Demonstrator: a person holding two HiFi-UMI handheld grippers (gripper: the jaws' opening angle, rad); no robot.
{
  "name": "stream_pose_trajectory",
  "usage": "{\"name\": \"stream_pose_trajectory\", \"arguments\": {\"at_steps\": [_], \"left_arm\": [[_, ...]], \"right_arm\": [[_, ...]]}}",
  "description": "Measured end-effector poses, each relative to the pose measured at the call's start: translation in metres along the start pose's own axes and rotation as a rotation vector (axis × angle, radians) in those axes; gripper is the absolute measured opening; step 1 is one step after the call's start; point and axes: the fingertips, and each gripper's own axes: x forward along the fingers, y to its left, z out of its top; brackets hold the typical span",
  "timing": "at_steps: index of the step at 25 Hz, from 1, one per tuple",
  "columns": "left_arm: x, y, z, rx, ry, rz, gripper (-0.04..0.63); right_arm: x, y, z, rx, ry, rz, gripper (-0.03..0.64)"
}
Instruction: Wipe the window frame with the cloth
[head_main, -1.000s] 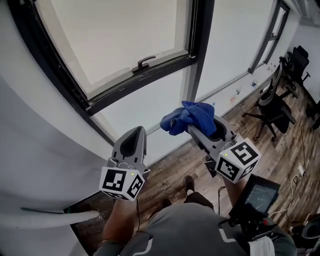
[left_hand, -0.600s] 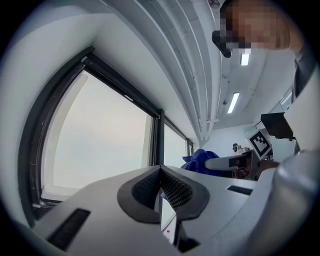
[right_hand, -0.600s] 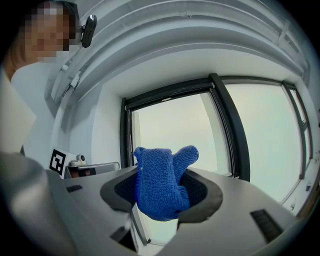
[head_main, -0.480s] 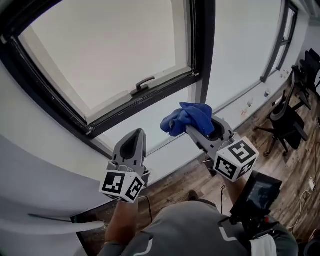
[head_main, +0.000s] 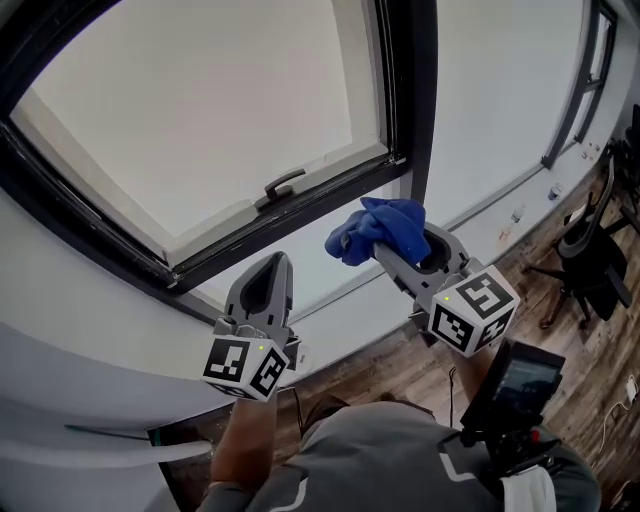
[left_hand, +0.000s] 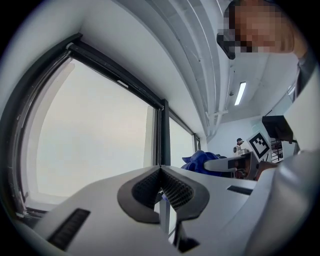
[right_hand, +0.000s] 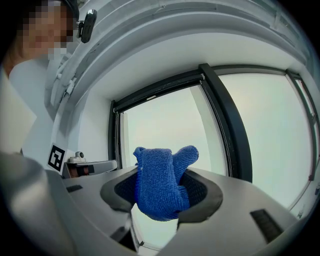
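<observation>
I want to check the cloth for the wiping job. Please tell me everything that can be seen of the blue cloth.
The blue cloth is a small, soft towel of looped, terry-like fabric, bunched and folded, not spread out. The right gripper is shut on its middle; two rounded ends stick out past the jaws and a fold hangs below them. It is held up in the air in front of the window frame. Only the jaws seem to touch it.

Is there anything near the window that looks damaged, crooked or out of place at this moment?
Nothing stands out. The black window frame and its handle look intact. The blue cloth is bunched in the right gripper, and the left gripper is shut on nothing.
</observation>
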Motion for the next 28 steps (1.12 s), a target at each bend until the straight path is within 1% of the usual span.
{"name": "stream_pose_trajectory", "arguments": {"at_steps": [3, 6, 10, 13, 17, 20, 24, 28], "left_arm": [[0.017, 0.013, 0.000, 0.017, 0.003, 0.005, 0.008], [0.034, 0.031, 0.000, 0.013, -0.004, -0.005, 0.008], [0.056, 0.068, -0.001, 0.011, 0.003, -0.024, 0.008], [0.069, 0.096, 0.002, 0.021, -0.003, -0.038, 0.008], [0.086, 0.123, 0.009, 0.020, -0.025, -0.057, 0.008], [0.102, 0.140, 0.005, 0.013, -0.036, -0.076, 0.008], [0.129, 0.149, -0.002, -0.011, -0.028, -0.085, 0.008], [0.166, 0.149, -0.010, -0.008, -0.011, -0.076, 0.008]], "right_arm": [[0.020, -0.012, 0.001, -0.003, 0.001, 0.001, 0.212], [0.045, -0.022, 0.003, -0.004, 0.000, -0.014, 0.212], [0.084, -0.032, 0.009, 0.001, -0.006, -0.053, 0.212], [0.113, -0.037, 0.018, -0.032, -0.010, -0.081, 0.212], [0.141, -0.052, 0.021, -0.039, -0.010, -0.139, 0.212], [0.159, -0.063, 0.018, -0.032, -0.008, -0.180, 0.212], [0.174, -0.089, 0.020, -0.033, 0.006, -0.225, 0.212], [0.185, -0.130, 0.027, -0.036, -0.003, -0.256, 0.212]]}}
